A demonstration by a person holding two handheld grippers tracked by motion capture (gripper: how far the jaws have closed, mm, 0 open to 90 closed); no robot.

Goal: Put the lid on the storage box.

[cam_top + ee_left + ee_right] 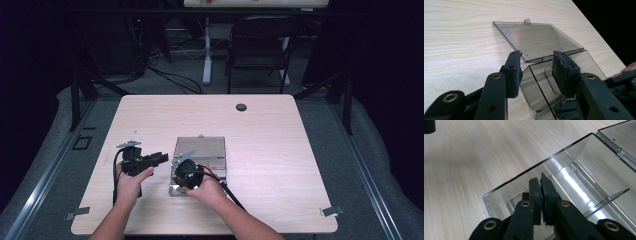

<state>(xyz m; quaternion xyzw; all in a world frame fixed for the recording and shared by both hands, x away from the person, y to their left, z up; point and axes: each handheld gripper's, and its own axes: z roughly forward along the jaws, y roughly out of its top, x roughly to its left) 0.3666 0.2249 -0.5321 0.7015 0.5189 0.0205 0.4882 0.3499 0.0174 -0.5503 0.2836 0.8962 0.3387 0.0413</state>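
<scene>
Smoky clear plastic box (197,167) is sitting near the middle of the table (270,150), toward the person's side, with its hinged lid (539,41) lying flat open on the far side. In the right gripper view a thin upright divider (609,200) is crossing the inside of the box.

Right gripper (541,192) is pointing down into the box near its front corner, jaws pressed together with no gap between the pads, and nothing is showing between them. Left gripper (536,72) is hovering just left of the box, jaws standing about half open and gripping nothing; through the gap the near edge of the box and the hinge line are showing. In the high view both hands are coming in from the bottom edge, the left gripper (142,160) beside the box and the right gripper (187,175) over it.

Pale wood-grain is running across the whole table, and a small round dark cable hole (241,107) is sitting near its far edge. Grey tape tabs (77,213) are marking the near corners. Beyond the table a black folding chair (260,45) is standing on grey carpet, next to a white desk leg (207,50) and loose cables (175,77). Black curtains are closing off both sides of the room.
</scene>
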